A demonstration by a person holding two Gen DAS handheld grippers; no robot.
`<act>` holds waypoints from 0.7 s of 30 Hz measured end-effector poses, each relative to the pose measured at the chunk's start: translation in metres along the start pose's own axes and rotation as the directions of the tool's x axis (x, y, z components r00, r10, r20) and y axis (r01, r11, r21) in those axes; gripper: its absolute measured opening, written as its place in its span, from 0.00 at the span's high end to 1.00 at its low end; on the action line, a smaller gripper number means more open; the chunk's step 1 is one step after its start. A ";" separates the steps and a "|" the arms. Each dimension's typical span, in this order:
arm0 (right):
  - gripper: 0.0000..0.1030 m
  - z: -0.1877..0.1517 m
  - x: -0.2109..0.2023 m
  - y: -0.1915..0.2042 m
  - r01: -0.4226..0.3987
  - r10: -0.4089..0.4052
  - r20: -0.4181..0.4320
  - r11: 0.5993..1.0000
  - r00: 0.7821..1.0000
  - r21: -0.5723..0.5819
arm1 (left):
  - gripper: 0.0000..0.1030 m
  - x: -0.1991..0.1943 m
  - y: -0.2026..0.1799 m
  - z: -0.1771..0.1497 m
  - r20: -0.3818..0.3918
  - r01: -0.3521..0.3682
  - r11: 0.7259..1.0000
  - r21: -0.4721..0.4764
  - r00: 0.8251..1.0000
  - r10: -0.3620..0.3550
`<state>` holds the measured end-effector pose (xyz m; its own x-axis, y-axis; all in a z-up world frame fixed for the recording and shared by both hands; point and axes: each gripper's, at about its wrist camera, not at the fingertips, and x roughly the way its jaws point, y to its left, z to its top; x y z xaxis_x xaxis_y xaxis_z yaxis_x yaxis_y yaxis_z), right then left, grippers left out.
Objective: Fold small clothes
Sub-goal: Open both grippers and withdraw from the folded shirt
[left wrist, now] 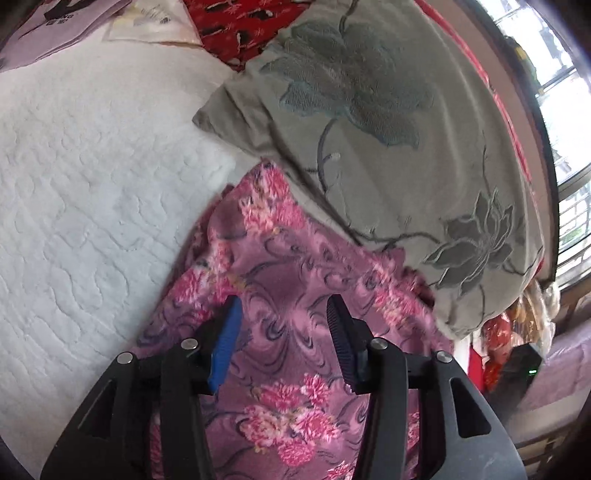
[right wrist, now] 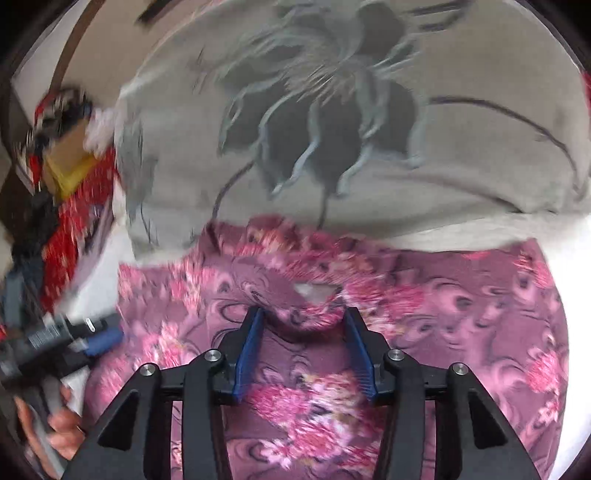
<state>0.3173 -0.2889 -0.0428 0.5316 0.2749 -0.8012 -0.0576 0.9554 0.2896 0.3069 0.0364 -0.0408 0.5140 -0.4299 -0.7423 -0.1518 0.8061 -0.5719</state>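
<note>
A pink and purple floral fleece garment [left wrist: 291, 280] lies on the white quilted bed [left wrist: 85, 206], with its far edge against a grey pillow. My left gripper [left wrist: 284, 301] hovers over the cloth, open, with nothing pinched between its blue pad [left wrist: 225, 343] and black pad. In the right wrist view the same garment [right wrist: 461, 306] fills the lower half. My right gripper [right wrist: 304, 312] is open, and a raised hump of the cloth sits between its blue pads without being squeezed. The left gripper [right wrist: 103, 334] shows blurred at the far left, held by a person's hand [right wrist: 59, 424].
A large grey pillow with embroidered flowers [left wrist: 369, 122] [right wrist: 332, 122] borders the garment's far edge. Red patterned fabric [left wrist: 243, 26] and a lilac printed sheet [left wrist: 48, 29] lie at the back of the bed. A window [left wrist: 565, 122] and clutter [left wrist: 509, 343] are to the right.
</note>
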 end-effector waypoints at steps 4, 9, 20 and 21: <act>0.93 0.008 0.016 0.035 0.122 -0.117 0.038 0.981 0.992 -0.151 | 0.55 -0.008 0.000 0.004 0.055 -0.071 0.996 0.057 0.996 0.067; 0.96 0.022 0.031 0.013 0.116 -0.116 0.000 0.993 0.993 -0.004 | 0.55 0.009 -0.004 0.006 0.038 -0.185 0.972 0.144 0.983 0.181; 0.53 -0.031 -0.085 -0.122 0.219 -0.282 0.088 0.875 0.955 0.432 | 0.51 -0.002 -0.027 0.012 0.040 -0.133 0.970 0.204 0.991 0.127; 0.53 -0.038 -0.084 -0.136 0.224 -0.288 0.067 0.853 0.955 0.472 | 0.51 0.000 -0.028 0.011 0.035 -0.134 0.967 0.215 0.991 0.129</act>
<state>0.2489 -0.4376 -0.0348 0.5810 -0.0201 -0.8137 0.4687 0.8256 0.3142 0.3202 0.0181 -0.0205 0.5193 -0.3075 -0.7973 -0.0343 0.9248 -0.3790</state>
